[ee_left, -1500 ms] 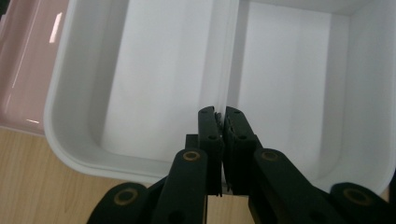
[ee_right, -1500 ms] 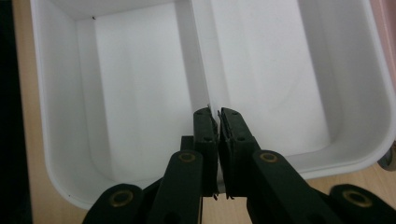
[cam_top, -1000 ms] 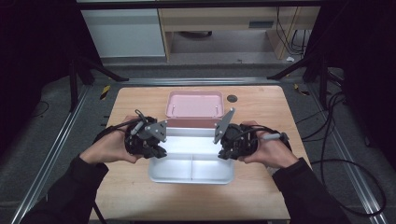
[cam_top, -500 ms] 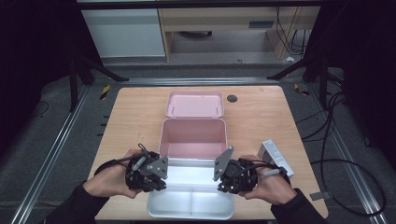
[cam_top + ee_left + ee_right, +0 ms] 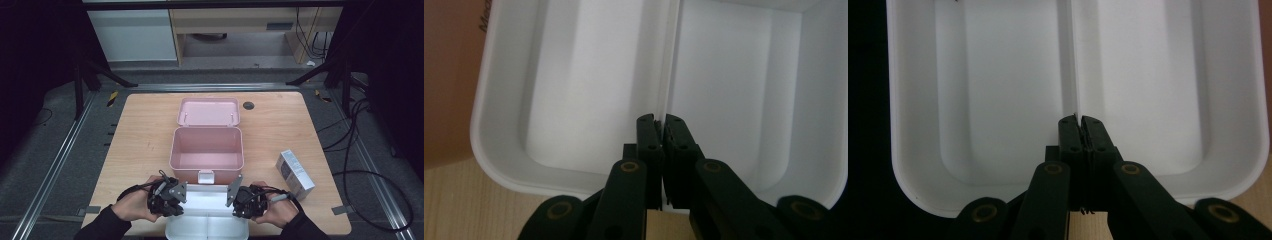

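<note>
Now both tongs clamp the white tray's middle divider: left tongs (image 5: 659, 131) and right tongs (image 5: 1080, 131), jaws pinched shut on it. Tray (image 5: 210, 200) has come back toward the table's near edge, clear of the pink box (image 5: 207, 150), likely lifted out. High view adds the small carton (image 5: 295, 174) beside it.

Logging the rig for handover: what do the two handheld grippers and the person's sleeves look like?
Both the left gripper and right gripper are black, each topped by a grey three-cornered plate, with black jaws on brass-coloured pivot pins. A thin cable trails from each. The sleeves are black.
</note>
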The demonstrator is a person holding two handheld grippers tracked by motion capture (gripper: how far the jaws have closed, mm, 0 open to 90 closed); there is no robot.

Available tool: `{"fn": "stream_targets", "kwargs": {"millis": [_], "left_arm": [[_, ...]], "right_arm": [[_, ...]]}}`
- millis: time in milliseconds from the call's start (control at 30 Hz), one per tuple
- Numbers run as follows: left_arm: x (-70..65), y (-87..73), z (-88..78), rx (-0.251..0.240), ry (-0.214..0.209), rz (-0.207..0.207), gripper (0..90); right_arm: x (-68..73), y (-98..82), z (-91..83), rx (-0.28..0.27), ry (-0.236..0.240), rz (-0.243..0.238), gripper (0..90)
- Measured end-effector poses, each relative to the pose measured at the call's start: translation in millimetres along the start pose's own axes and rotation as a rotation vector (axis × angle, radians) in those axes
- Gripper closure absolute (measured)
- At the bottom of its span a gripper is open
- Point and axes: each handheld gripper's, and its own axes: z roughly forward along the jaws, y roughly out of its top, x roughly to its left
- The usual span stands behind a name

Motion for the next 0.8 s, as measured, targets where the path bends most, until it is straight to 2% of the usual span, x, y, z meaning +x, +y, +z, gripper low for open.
{"fn": "stream_targets", "kwargs": {"millis": [133,233,567,667,700,800], "left_arm": [[5.0,0.3,13.8,0.042,0.002,0.005,87.0],[10.5,-2.2,18.6,0.047,0.012,-0.011,86.7],[15.4,-4.1,29.3,0.064,0.024,-0.019,86.0],[13.3,-5.5,27.6,0.038,0.033,-0.036,85.3],[12.1,-6.5,25.0,0.016,0.035,-0.045,84.2],[8.4,-11.1,10.2,-0.038,0.062,-0.064,78.6]], "right_arm": [[-7.1,-2.5,16.6,0.028,0.007,0.013,88.4],[-12.1,-2.4,25.2,0.033,-0.004,0.022,87.9],[-18.9,-3.2,34.9,0.03,-0.024,0.03,86.8],[-18.8,-4.5,34.7,-0.007,-0.022,0.038,84.3],[-18.4,-4.7,33.5,-0.02,-0.021,0.046,82.4],[-16.5,-5.9,24.2,-0.071,-0.042,0.066,76.8]]}}
